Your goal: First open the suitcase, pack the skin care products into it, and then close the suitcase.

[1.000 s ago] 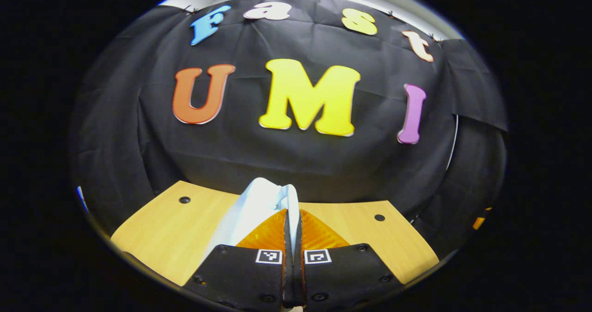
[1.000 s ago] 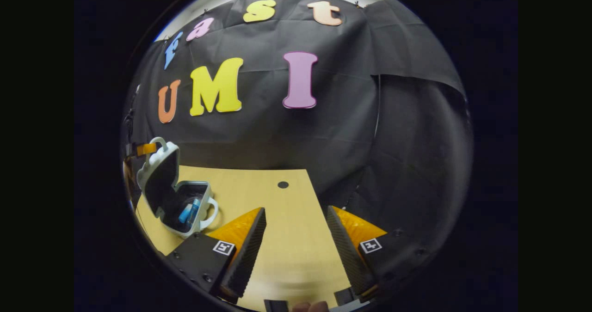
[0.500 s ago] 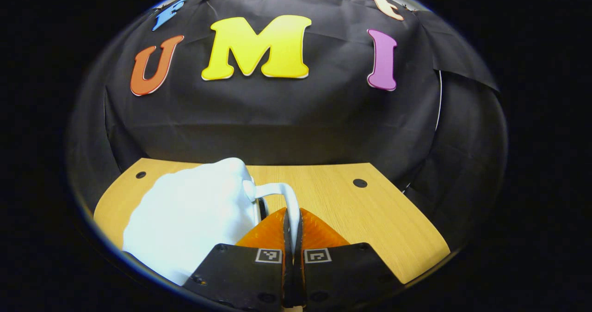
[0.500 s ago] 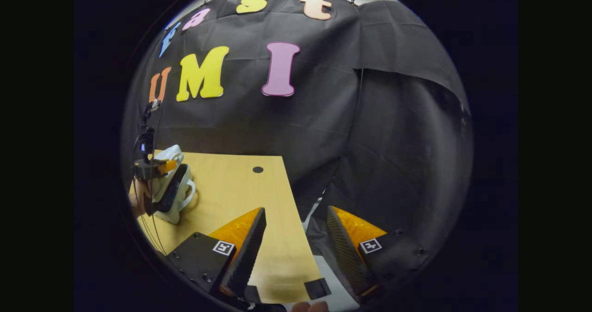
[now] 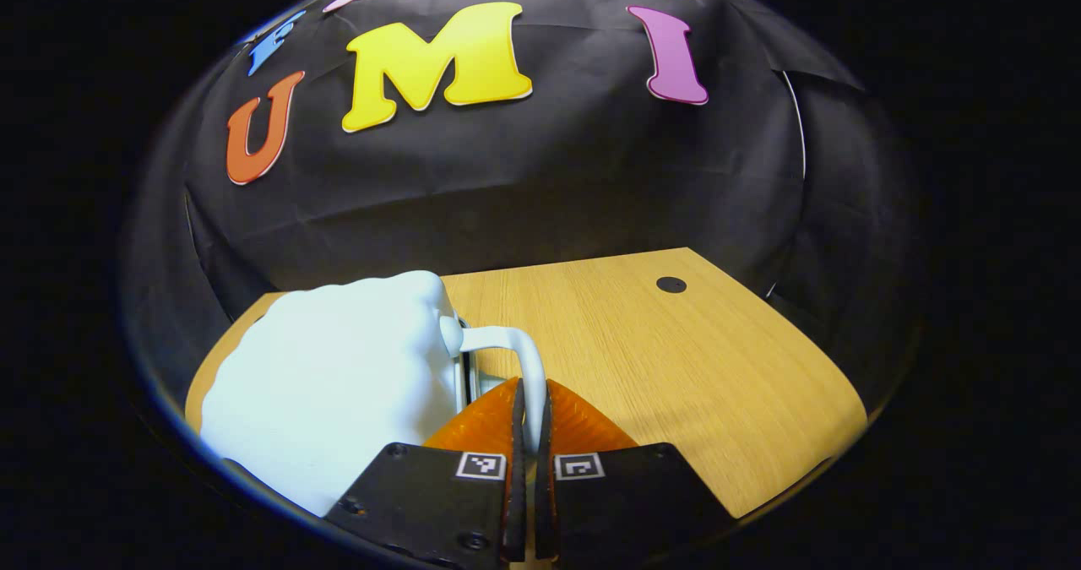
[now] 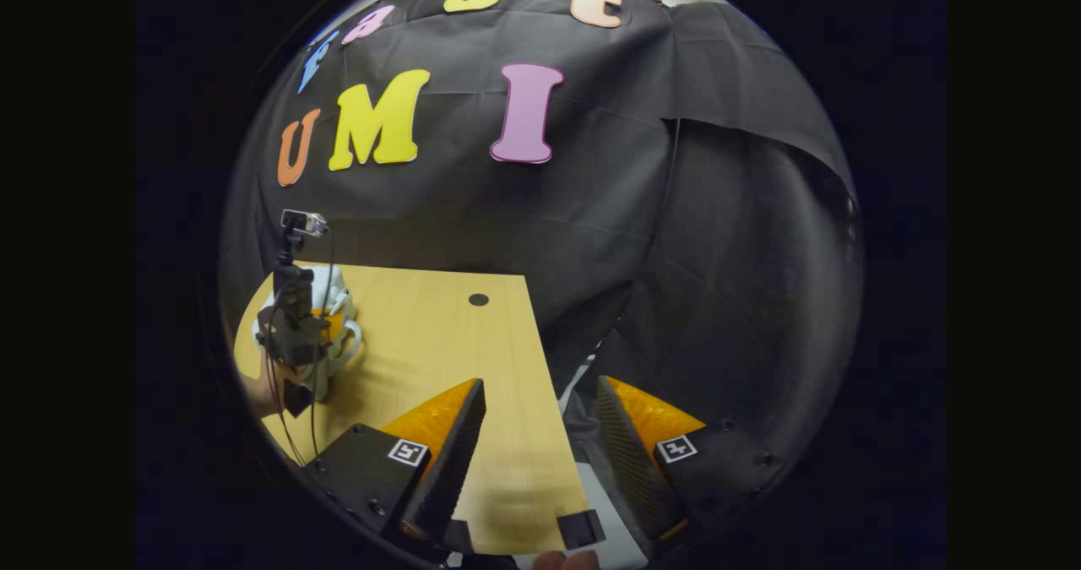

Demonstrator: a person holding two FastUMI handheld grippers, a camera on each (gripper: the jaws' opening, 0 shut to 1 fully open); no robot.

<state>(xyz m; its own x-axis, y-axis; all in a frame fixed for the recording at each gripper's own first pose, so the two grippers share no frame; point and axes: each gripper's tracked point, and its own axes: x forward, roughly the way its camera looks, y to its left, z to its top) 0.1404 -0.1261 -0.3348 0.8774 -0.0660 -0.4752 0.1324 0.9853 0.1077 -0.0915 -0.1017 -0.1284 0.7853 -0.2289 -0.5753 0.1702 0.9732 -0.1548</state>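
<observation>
White suitcase (image 5: 329, 393) lying flat, handle (image 5: 515, 359) toward pinching left tongs (image 5: 525, 409)

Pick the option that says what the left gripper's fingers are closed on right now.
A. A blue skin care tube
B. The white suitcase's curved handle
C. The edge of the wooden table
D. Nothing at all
B: in the left gripper view, the left gripper pinches the curved white handle of the small white hard-shell suitcase between both fingers.
</observation>
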